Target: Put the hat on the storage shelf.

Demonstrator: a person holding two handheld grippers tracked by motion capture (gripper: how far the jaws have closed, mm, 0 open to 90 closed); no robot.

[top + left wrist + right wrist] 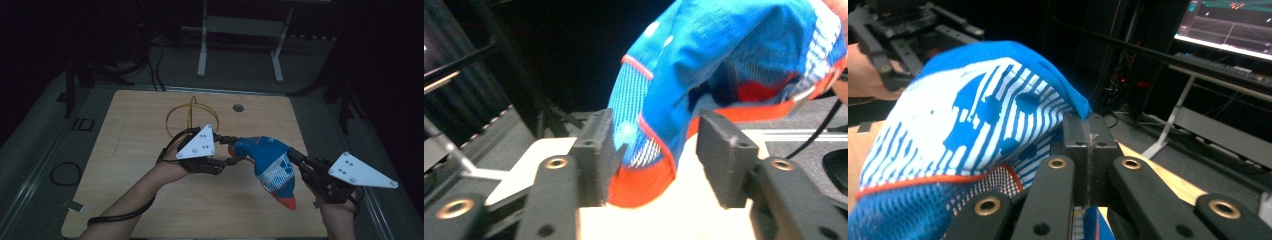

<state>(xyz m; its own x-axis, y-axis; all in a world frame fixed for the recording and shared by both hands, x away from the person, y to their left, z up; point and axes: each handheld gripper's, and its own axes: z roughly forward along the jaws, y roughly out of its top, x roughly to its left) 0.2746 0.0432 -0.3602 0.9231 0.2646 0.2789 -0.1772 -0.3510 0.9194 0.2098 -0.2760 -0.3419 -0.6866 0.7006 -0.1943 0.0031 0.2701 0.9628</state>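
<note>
Dim room, wooden worktop [150,210]. Sock [270,165] hangs above the worktop's right half. Right gripper [1087,150] fingers clamp its fabric; left gripper [659,150] fingers stand wide around the cuff (orange-trimmed). Risk: closing off-centre would probably miss the cuff edge.

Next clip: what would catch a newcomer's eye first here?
The bright blue, white and orange sock, held in the air over the right half of the dim wooden table. The right gripper is clamped shut on its edge, while the left gripper stands open around the orange cuff. Behind them a thin wire ring stand sits mid-table.
</note>
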